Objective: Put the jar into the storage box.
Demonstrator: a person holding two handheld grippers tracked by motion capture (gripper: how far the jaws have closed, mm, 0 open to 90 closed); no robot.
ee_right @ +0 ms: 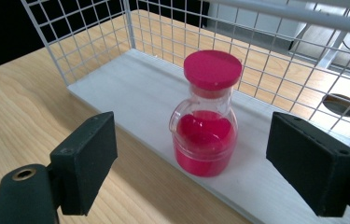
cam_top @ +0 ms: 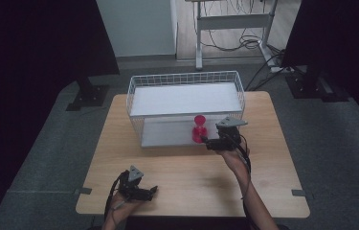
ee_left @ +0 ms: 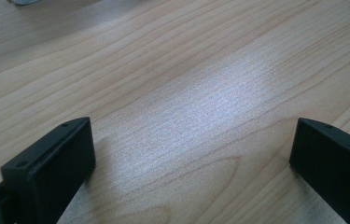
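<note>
A small clear flask (ee_right: 205,135) with red liquid and a red lid stands upright on the lower white shelf (ee_right: 135,93) of a white wire rack (cam_top: 185,103). From above, the flask (cam_top: 199,128) is at the shelf's front right. My right gripper (cam_top: 210,142) is just in front of it, open, its jaws wide apart with the flask a little beyond them, untouched. My left gripper (cam_top: 149,193) rests near the table's front left, open over bare wood (ee_left: 186,107), nothing between its jaws.
The wooden table (cam_top: 177,167) has free room in front of the rack. The rack's upper shelf (cam_top: 184,98) hangs over the lower one, with wire walls behind and at the sides. A round hole (ee_right: 343,105) shows in the tabletop beyond the mesh.
</note>
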